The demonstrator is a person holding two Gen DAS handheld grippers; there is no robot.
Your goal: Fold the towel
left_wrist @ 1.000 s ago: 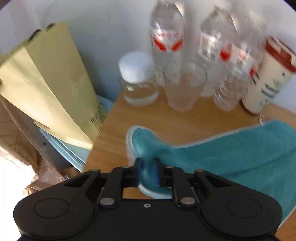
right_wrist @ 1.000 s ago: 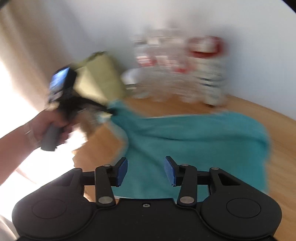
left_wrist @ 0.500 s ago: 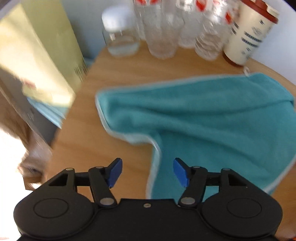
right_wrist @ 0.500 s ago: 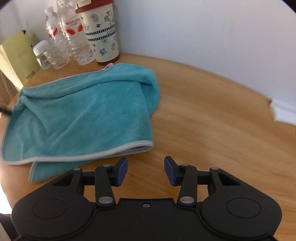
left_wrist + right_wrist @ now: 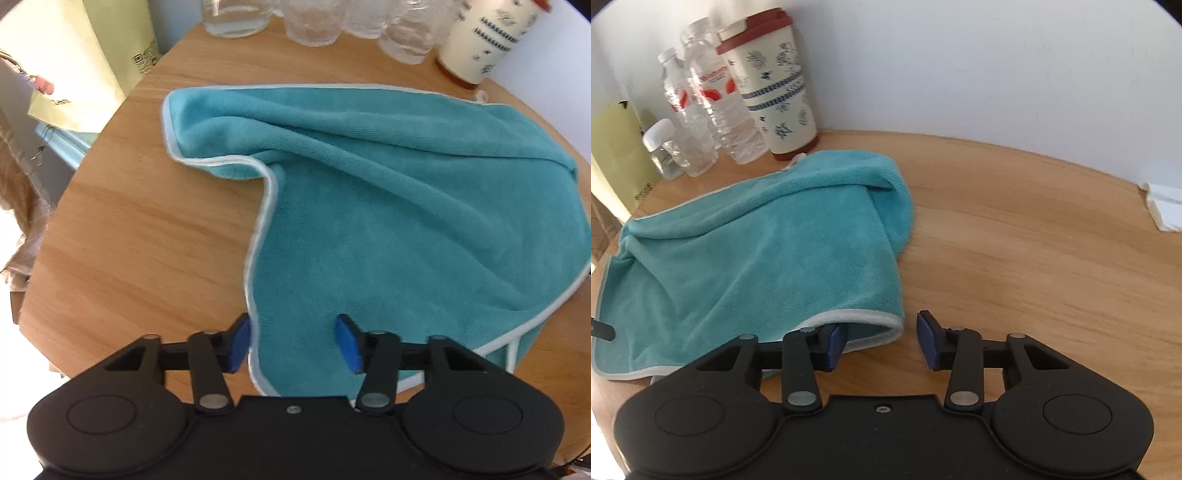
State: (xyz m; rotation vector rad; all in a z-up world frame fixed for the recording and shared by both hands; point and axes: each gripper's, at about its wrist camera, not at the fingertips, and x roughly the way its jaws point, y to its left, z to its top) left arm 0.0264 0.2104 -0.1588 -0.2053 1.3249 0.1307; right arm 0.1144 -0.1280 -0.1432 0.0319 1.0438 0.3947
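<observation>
Both grippers' jaws gape empty over the rumpled towel point(image 5: 406, 206) (teal).

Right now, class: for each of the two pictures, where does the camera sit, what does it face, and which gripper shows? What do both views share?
Left wrist: behind the open left gripper, looking down over the towel's near left edge toward the bottles.
Right wrist: behind the open right gripper, low at the towel's near right corner, facing the wall.
Shared: teal towel, wooden table, patterned cup, water bottles.
</observation>
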